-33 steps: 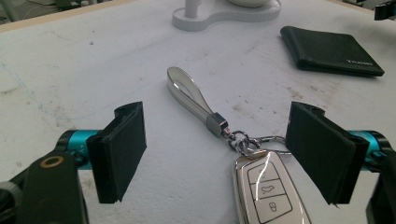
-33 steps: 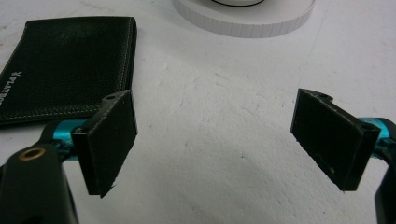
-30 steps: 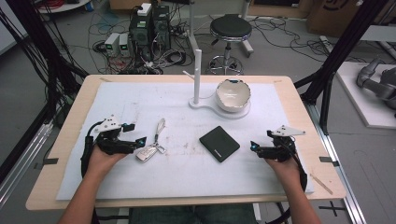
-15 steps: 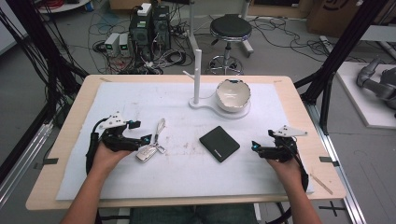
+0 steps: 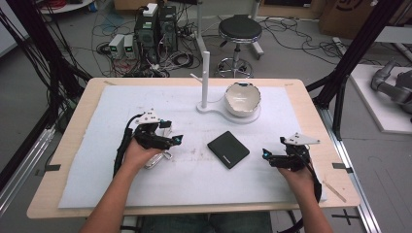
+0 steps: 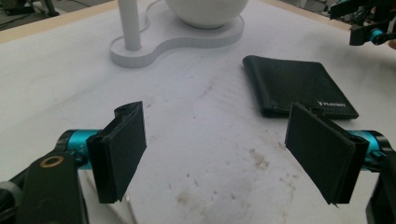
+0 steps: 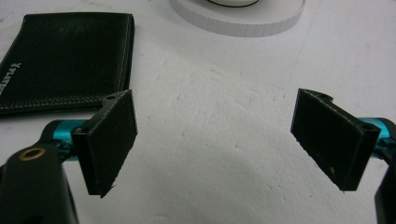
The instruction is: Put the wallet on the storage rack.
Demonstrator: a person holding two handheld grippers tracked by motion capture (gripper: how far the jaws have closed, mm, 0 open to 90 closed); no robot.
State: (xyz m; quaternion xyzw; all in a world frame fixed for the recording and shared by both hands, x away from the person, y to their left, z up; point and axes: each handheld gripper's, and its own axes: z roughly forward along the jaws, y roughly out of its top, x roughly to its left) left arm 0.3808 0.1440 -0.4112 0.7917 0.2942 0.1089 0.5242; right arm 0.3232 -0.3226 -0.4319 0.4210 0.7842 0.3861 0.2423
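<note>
Both forearms come in from the near edge of the bench (image 5: pixel 311 97), hands low on the white mat (image 5: pixel 111 111). Left tongs (image 5: pixel 177 139) sit toward the left edge, about mid-depth, pointing right toward the black wallet (image 5: pixel 228 149); jaws spread wide, nothing between them. Right tongs (image 5: pixel 265 154) sit toward the right edge, a bit nearer the front, pointing left at the wallet; jaws also wide apart, holding nothing. Wallet lies flat near bench centre, between the two tongs, touching neither. White stand (image 5: pixel 205 77) with upright post and a white bowl (image 5: pixel 242 98) on its base sits behind the wallet, toward the far edge. A small white object (image 5: pixel 154 161) lies on the mat just under the left hand (image 5: pixel 138 154); can't tell what it is. Left gripper view shows wallet stitching and a printed logo, stains on the mat, and the right tongs at the top right corner. Right gripper view shows the wallet's leather grain close up and the stand's base rim.
</note>
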